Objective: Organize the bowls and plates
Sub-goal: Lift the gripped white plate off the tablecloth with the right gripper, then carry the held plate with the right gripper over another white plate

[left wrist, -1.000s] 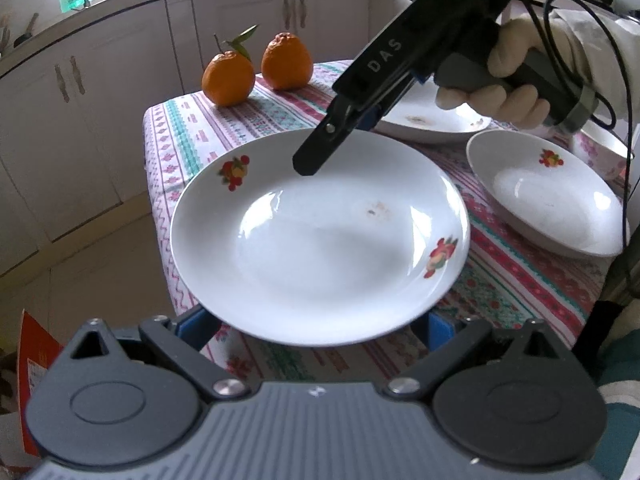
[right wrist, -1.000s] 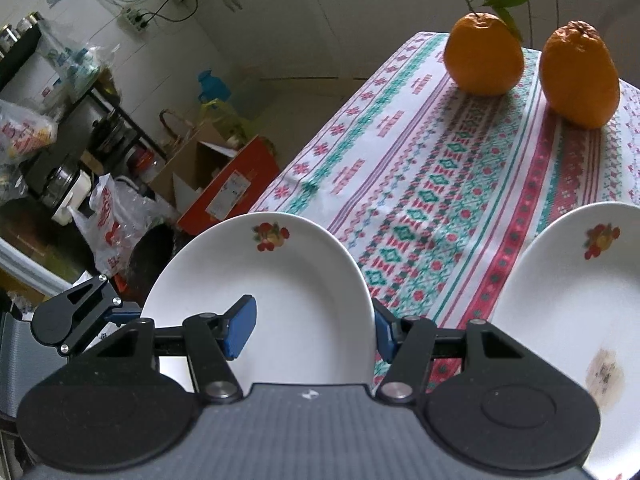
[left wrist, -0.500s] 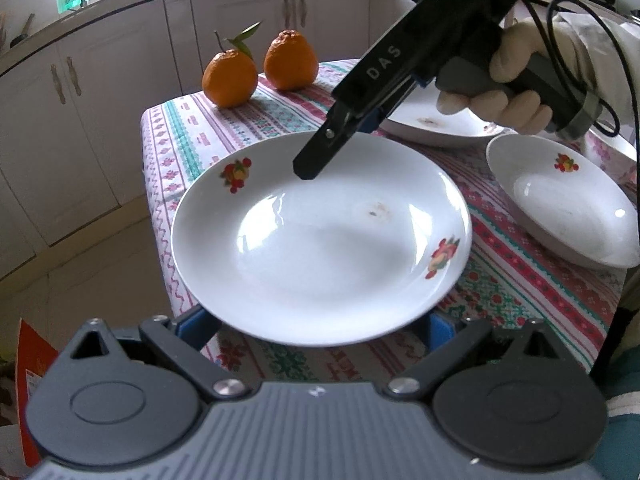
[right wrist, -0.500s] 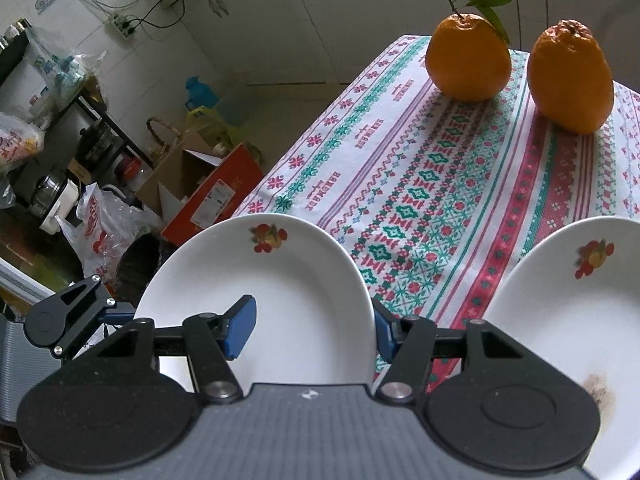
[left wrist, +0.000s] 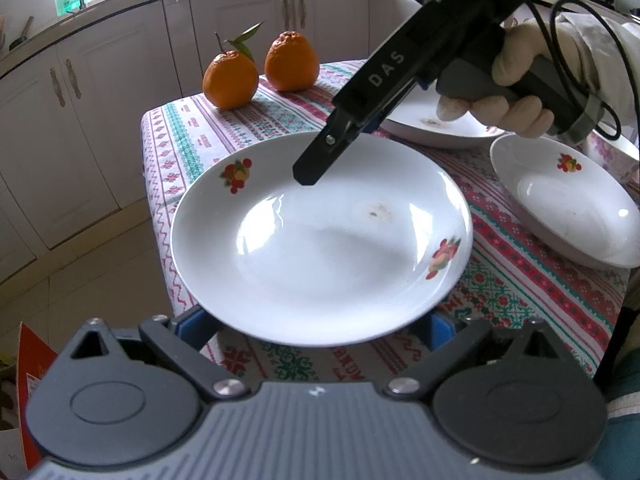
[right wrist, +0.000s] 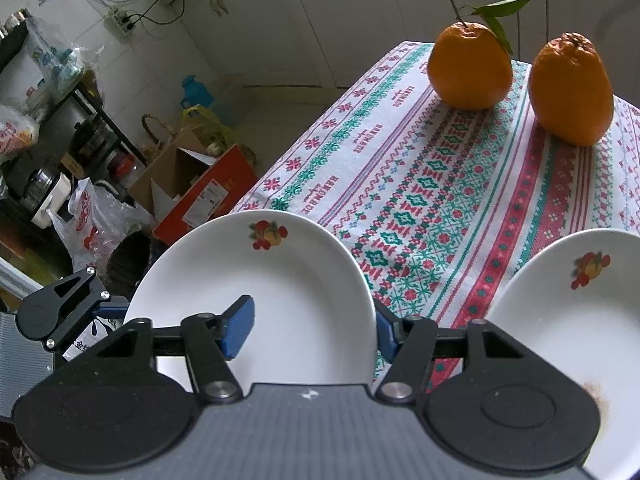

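Left wrist view: the left gripper point(left wrist: 314, 326) has its arms spread wide, but both blue pads are tucked under the near rim of the plate point(left wrist: 320, 240), so I can't tell if it's gripping or only sitting beneath. That plate hangs partly past the left edge of the table point(left wrist: 176, 140), near its front corner. The right gripper point(left wrist: 310, 172), held by a gloved hand point(left wrist: 516, 92), reaches over the plate's far rim; its tip hides the contact. Count: three plates and two oranges point(left wrist: 230, 80). The second plate point(left wrist: 560, 208) lies by the right edge and is clipped. The third plate point(left wrist: 436, 128) is mostly behind the gripper body. A patterned sliver at the far right might be a bowl, too cropped to call. The held plate has only a small brownish smear near its centre. Right wrist view: two plates and two oranges. The right gripper's jaws have just been opening and stand parted, one pad over the plate's rim and one below it, with no visible squeeze. The other plate point(right wrist: 560, 320) is cut off at right, with a brown stain near its lower edge. Floor clutter beyond the left edge is blurry.
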### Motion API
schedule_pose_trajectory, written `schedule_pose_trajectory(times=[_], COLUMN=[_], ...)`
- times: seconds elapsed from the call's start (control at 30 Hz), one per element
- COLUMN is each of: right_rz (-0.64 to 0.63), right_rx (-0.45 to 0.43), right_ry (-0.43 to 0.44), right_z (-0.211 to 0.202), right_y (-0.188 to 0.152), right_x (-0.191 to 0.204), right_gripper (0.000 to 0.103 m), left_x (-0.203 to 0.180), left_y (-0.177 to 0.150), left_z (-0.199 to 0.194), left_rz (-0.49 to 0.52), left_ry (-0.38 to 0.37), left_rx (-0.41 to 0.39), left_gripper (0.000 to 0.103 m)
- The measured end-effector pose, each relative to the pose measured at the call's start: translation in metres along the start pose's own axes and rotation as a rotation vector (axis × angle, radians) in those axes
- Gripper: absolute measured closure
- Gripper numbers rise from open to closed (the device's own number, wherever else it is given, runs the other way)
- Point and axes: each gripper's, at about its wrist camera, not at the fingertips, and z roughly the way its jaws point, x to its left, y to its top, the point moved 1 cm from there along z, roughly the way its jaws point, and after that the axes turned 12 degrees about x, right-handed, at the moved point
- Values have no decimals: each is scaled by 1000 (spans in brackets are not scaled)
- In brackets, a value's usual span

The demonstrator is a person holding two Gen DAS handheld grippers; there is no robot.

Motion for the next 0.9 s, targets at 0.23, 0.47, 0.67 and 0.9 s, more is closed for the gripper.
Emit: schedule_pose_trajectory(times=[0.23,0.47,0.67,0.9], right_rz=[-56,-92,-103,-60], right_rx=[-20,-36,-86,-132], right_ry=[-21,-63,-98,-145], right_z=[-3,-10,-24,-48], right_y=[0,-4,-14,-35], right_x=[16,26,33,39], right_gripper=[3,1,0,0], left_x=[0,0,-4,-17], left_y=[1,-3,-11,-16], left_z=[-3,-6,-14,-41], left_rz=[-8,-24,-31,-58], left_ry=[2,7,28,59], left_rx=[0,7,19,-10], left_gripper=[2,1,1,1])
